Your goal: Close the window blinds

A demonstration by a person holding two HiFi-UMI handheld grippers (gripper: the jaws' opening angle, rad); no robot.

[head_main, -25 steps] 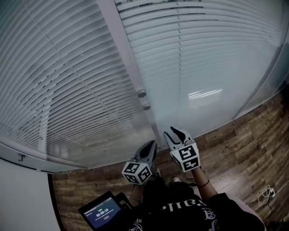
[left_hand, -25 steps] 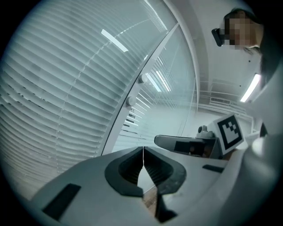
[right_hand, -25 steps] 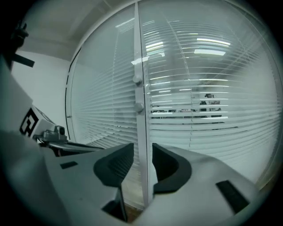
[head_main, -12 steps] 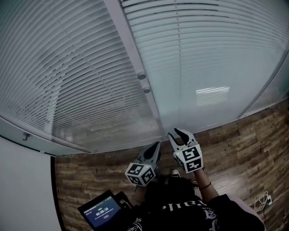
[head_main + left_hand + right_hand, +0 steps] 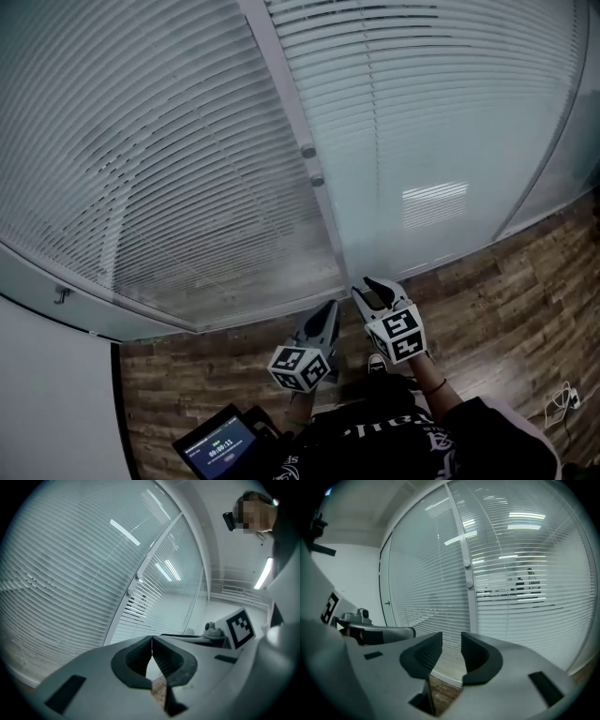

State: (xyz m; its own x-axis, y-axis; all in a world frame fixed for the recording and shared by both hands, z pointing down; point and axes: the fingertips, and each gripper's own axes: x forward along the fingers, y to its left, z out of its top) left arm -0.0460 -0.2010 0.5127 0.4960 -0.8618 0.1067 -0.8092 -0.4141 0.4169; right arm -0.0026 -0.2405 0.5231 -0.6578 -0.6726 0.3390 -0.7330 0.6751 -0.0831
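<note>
White slatted blinds hang behind glass in a left panel [image 5: 159, 159] and a right panel [image 5: 441, 103]. On the pale frame post [image 5: 291, 103] between them sit two round knobs [image 5: 307, 150] [image 5: 317, 179]. The right blind's slats [image 5: 525, 590] stand partly apart, with dim shapes showing through the gaps. My left gripper [image 5: 327, 309] is held low near the floor, its jaws shut together and empty [image 5: 152, 640]. Beside it my right gripper [image 5: 372, 287] is open with nothing between its fingers [image 5: 451, 644]. Both point toward the post, well short of the knobs [image 5: 467, 565].
Brown wood flooring [image 5: 506, 281] runs along the foot of the glass. A small lit screen [image 5: 217, 448] sits at the lower left by the person's body. A white cable [image 5: 562, 401] lies on the floor at right. A white door with a handle [image 5: 62, 294] stands at left.
The head view has shifted: the post and knobs now sit higher and further right. Both grippers stay low before the body, drifted slightly right. No jaw movement is visible.
</note>
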